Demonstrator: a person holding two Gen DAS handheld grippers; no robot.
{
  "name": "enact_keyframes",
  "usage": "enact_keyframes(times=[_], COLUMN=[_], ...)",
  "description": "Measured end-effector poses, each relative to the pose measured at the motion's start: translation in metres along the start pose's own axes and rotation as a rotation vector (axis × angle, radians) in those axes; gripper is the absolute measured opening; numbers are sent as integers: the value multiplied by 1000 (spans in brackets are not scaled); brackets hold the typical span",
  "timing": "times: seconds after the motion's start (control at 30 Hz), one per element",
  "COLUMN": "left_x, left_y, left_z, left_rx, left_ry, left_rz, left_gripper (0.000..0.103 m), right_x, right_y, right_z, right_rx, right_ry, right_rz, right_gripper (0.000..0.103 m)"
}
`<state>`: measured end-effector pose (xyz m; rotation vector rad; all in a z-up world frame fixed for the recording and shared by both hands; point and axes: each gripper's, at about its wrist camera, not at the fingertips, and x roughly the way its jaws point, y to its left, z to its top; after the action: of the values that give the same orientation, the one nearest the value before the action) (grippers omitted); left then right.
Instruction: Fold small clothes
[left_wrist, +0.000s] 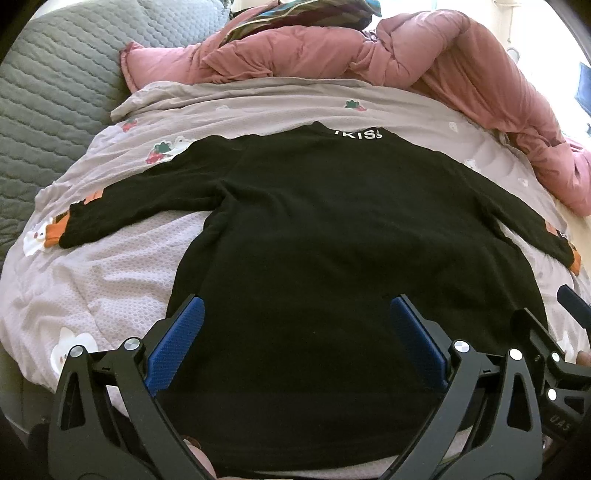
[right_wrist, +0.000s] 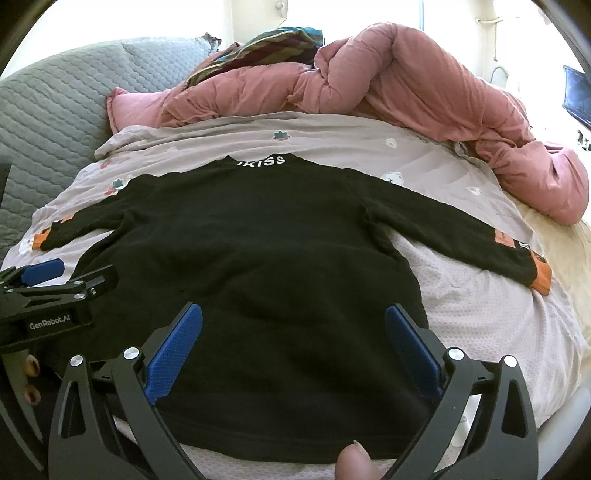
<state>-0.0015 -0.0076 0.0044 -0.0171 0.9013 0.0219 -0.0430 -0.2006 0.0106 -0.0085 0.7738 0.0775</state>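
The blue pads of the left gripper (left_wrist: 297, 332) are spread wide with nothing pinched, and the right gripper (right_wrist: 293, 341) is likewise spread, both held over the hem of the black shirt (right_wrist: 258, 251). The shirt is laid flat, sleeves out, on the printed duvet (right_wrist: 480, 314) (a pink quilt (right_wrist: 424, 85) is heaped behind). No fold appears begun; a sleeve or side edge would need pinching next.

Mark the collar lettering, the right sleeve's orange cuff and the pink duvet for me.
collar lettering (right_wrist: 261, 161), right wrist view, on the white letters at the neckline.
orange cuff (right_wrist: 541, 278), right wrist view, on the orange band ending the sleeve.
pink duvet (right_wrist: 424, 77), right wrist view, on its bunched upper fold.
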Motion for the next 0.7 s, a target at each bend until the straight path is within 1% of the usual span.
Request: enact_keyframes(times=[0.7], left_x=[-2], left_y=[-1], left_z=[2], left_rx=[1], left_ry=[-3], left_rz=[4], left_gripper=[95], right_x=[1], right_y=[0], right_z=[-1], right_rx=[-1], right_ry=[-3], right_rz=[0], right_gripper=[99])
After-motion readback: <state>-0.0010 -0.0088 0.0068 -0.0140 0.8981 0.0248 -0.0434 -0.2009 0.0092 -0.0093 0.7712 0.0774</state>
